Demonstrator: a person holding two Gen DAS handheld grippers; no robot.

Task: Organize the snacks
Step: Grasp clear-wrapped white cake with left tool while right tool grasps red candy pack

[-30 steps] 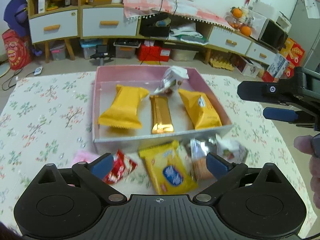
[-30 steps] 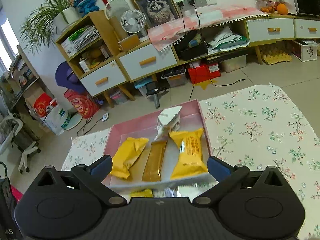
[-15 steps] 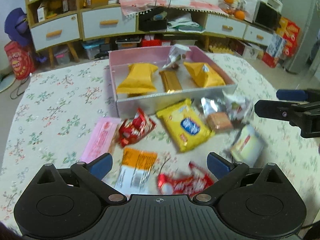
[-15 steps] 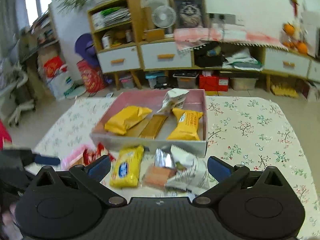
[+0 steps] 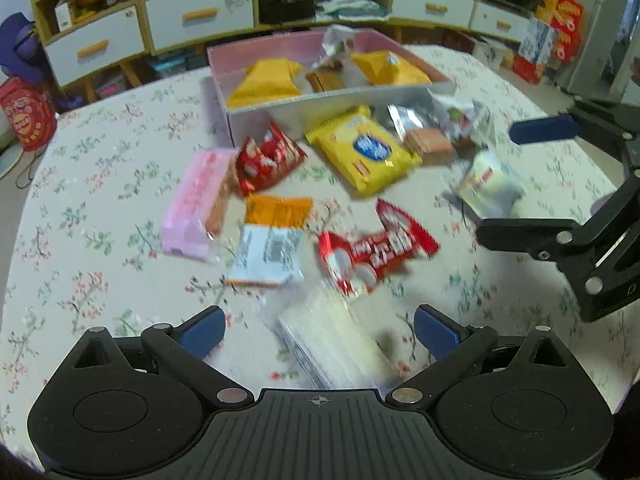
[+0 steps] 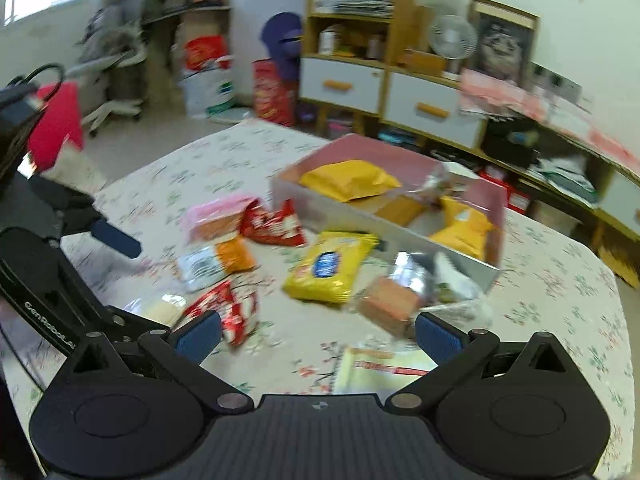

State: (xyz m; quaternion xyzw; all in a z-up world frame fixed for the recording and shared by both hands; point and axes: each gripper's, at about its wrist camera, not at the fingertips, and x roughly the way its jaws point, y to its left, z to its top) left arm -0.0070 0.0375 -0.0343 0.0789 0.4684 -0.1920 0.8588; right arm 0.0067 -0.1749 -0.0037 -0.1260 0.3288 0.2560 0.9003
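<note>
Both tongs, left (image 5: 319, 333) and right (image 6: 318, 337), have pulled back, spread wide, seemingly empty.

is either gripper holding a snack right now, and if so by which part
Nothing is held. The left gripper and the right gripper are both open, with no snack between the fingers; the packets lie loose on the table.
</note>
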